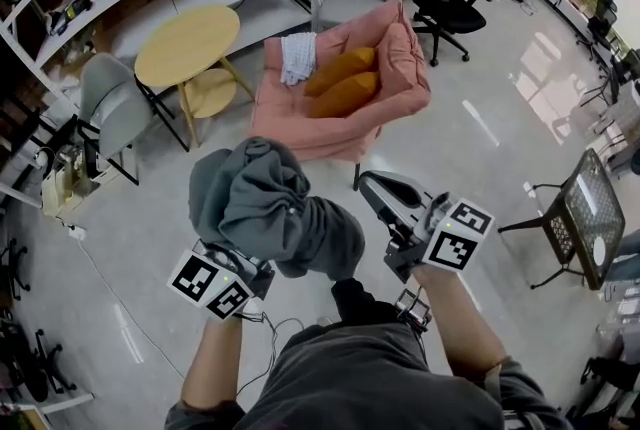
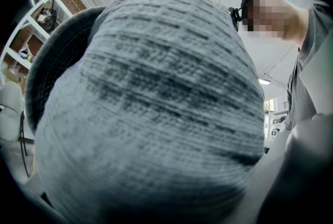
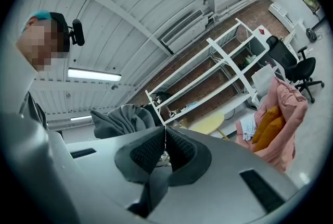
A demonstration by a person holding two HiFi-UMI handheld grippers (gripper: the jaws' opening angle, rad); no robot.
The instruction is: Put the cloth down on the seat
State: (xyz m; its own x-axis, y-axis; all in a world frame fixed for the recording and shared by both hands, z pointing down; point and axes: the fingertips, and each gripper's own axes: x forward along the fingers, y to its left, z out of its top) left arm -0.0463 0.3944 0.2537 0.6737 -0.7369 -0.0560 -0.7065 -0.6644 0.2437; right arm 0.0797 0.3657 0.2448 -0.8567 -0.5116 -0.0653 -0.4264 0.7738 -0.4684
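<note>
Grey cloth (image 1: 270, 208) is sitting bunched on top of the left gripper (image 1: 228, 270), well apart from the pink armchair (image 1: 400, 78) ahead. The cloth is filling the left gripper view and covering the jaws, so I cannot tell how far they are closing. The right gripper (image 3: 164, 137) is pointing upward beside the bundle, its jaws pressing together on nothing. Two orange cushions (image 1: 345, 83) are lying on the seat.
</note>
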